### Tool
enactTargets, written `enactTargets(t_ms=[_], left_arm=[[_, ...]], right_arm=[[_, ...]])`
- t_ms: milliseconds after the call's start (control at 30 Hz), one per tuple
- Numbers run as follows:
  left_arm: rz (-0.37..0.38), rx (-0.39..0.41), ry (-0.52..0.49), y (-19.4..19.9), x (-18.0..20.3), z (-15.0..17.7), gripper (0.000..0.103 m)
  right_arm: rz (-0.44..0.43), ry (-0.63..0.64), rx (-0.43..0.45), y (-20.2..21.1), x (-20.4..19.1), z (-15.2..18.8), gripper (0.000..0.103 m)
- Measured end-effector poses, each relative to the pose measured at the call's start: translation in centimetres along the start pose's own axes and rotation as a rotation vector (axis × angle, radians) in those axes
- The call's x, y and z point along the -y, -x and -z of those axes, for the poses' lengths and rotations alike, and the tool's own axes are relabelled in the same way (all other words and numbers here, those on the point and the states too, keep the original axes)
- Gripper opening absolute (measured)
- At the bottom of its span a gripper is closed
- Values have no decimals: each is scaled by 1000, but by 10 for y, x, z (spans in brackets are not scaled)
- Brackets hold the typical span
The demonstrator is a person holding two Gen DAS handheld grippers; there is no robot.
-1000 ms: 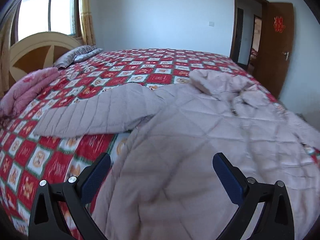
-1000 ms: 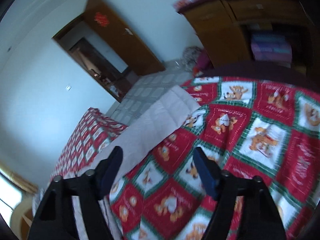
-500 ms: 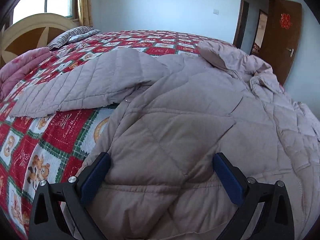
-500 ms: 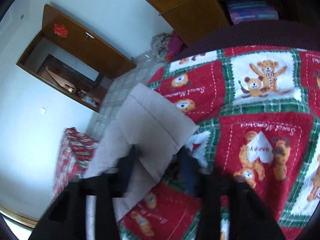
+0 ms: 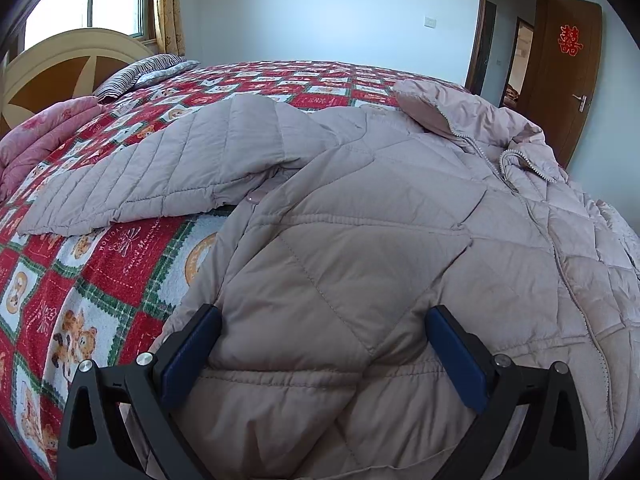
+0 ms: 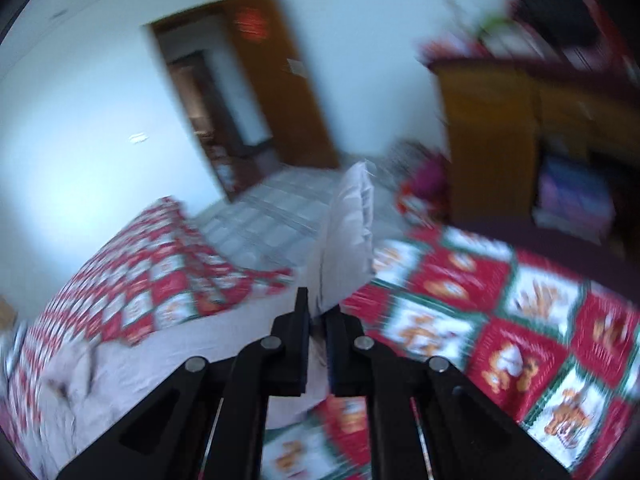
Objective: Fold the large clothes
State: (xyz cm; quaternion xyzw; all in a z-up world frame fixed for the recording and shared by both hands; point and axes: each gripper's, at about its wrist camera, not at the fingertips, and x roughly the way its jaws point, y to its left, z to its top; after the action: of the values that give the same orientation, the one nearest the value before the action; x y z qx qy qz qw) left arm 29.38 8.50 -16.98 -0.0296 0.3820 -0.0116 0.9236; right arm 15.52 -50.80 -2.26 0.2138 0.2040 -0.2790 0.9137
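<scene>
A pale mauve quilted puffer jacket [image 5: 360,208] is lying spread across the bed, its padded shell stitched in diamonds on the body and in narrow parallel channels on the sleeve [image 5: 160,176]. That sleeve is stretching flat toward the pillow end, and a silver zipper [image 5: 516,160] is curling down from the rumpled collar. Beneath it a fleecy red, green and white patchwork blanket [image 5: 100,280] with teddy-bear squares is covering the bed.

The left gripper [image 5: 320,340] is sitting low over the jacket's hem area with its jaws spread wide, the blue-padded fingers [image 5: 192,356] standing either side of a puffy fold; whether the pads are touching the fabric is hard to say, but they are not squeezing it.

The right gripper [image 6: 318,320] is pinched closed on the jacket's other sleeve [image 6: 348,236], whose soft, pillowy cuff end is standing up above the black fingers, lifted clear of the blanket. That view is smeared with blur.

At the head of the bed a folded pink quilt [image 5: 44,136] and a striped pillow [image 5: 140,74] are resting below a curved cream-and-brown headboard [image 5: 60,64]. A brown wooden door [image 5: 568,68] is standing open, and a wooden cabinet [image 6: 520,140] is facing the bed's foot.
</scene>
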Motion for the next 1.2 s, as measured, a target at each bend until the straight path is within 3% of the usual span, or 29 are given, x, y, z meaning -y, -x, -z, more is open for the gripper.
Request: enactTargets(t_ms=[133, 300, 633, 833, 1000, 1200], left_arm=[[9, 6, 4, 1, -2, 1, 102], [26, 15, 15, 2, -4, 2, 102], [45, 24, 25, 2, -5, 2, 102], [59, 28, 31, 2, -7, 3, 102], [67, 32, 34, 2, -9, 2, 102], [72, 36, 34, 2, -9, 3, 102]], right_arm=[[-127, 137, 26, 32, -83, 7, 10], [-292, 276, -30, 48, -184, 39, 10], [-541, 442, -231, 32, -309, 147, 9], [-611, 500, -353, 20, -362, 205, 9], [-615, 537, -431, 2, -386, 241, 9], [-673, 481, -519, -17, -385, 251, 10]])
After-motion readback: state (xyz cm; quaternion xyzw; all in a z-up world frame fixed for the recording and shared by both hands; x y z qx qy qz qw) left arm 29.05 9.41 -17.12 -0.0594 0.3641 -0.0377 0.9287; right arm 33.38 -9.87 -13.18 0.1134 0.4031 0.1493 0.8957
